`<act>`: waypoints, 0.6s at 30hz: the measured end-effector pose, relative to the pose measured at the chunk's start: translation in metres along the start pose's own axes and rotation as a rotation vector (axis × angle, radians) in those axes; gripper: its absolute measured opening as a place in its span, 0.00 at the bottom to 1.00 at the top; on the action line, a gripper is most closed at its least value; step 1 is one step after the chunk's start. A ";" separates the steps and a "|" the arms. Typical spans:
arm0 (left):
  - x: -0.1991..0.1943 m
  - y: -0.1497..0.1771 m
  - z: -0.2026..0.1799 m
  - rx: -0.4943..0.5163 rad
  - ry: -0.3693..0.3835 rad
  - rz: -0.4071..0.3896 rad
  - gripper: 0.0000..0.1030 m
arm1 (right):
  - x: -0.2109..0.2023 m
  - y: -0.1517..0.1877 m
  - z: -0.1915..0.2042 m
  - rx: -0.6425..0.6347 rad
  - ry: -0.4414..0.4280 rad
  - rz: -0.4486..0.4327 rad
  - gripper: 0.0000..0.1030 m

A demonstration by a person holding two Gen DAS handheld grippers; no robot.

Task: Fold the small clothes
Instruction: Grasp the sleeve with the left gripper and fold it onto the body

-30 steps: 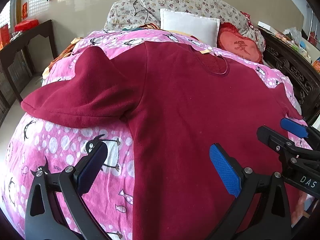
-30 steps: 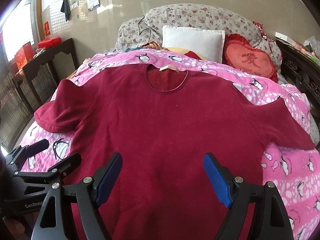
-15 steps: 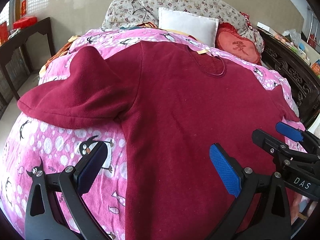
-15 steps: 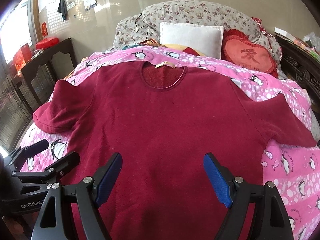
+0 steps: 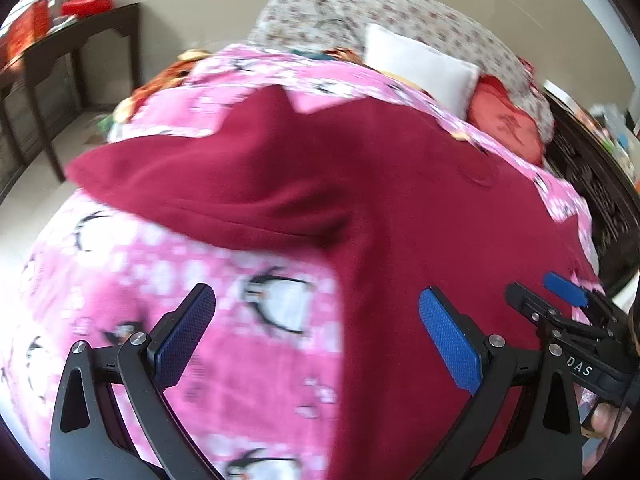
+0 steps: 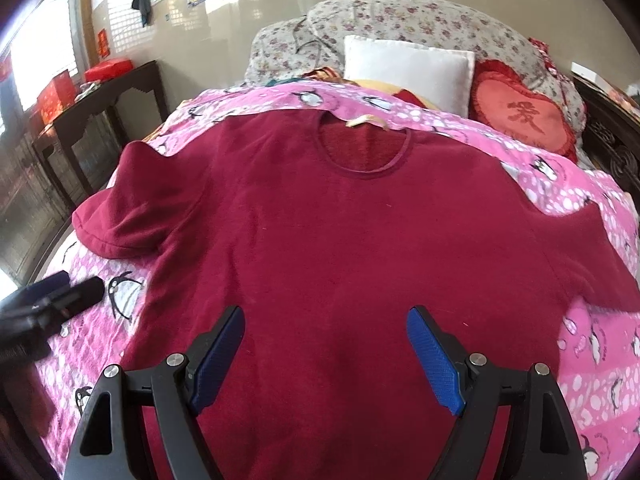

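Looking along the left gripper, its blue-padded fingers stand wide apart and clamp nothing, hovering over the near left side of the bed, where the side seam of the dark red top meets the pink penguin blanket; one finger is above the blanket, the other above the cloth. The top's left sleeve lies spread toward the bed's left edge, and the right gripper shows at the right border of this blurred view. From the right wrist, the right gripper is likewise spread apart and empty, above the middle of the top near its hem. The garment lies flat, front up, neckline toward the white pillow and red heart cushion at the head of the bed, sleeves out to both sides.
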State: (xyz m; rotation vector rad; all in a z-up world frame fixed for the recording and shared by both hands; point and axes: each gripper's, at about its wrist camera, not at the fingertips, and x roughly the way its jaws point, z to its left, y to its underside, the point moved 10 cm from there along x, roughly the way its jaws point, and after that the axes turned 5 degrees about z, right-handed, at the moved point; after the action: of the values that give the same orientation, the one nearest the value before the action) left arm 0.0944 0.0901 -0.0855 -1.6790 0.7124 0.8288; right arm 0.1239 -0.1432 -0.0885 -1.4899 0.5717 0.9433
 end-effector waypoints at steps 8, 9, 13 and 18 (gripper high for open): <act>-0.012 -0.020 0.115 -0.271 -0.064 -0.040 0.99 | 0.012 -0.012 0.030 -0.043 -0.051 0.002 0.79; -0.013 -0.022 0.128 -0.313 -0.065 -0.048 0.99 | 0.014 -0.012 0.033 -0.050 -0.052 0.007 0.79; 0.001 -0.032 0.182 -0.498 -0.047 -0.044 0.99 | 0.024 -0.014 0.040 -0.068 -0.069 0.026 0.79; 0.038 -0.039 0.216 -0.731 0.037 0.015 0.99 | 0.027 -0.016 0.050 -0.088 -0.088 0.027 0.79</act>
State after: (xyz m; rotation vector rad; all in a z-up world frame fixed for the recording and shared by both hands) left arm 0.1106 0.3070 -0.1327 -2.3386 0.4647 1.1575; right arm 0.1403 -0.0870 -0.0983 -1.5139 0.4936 1.0613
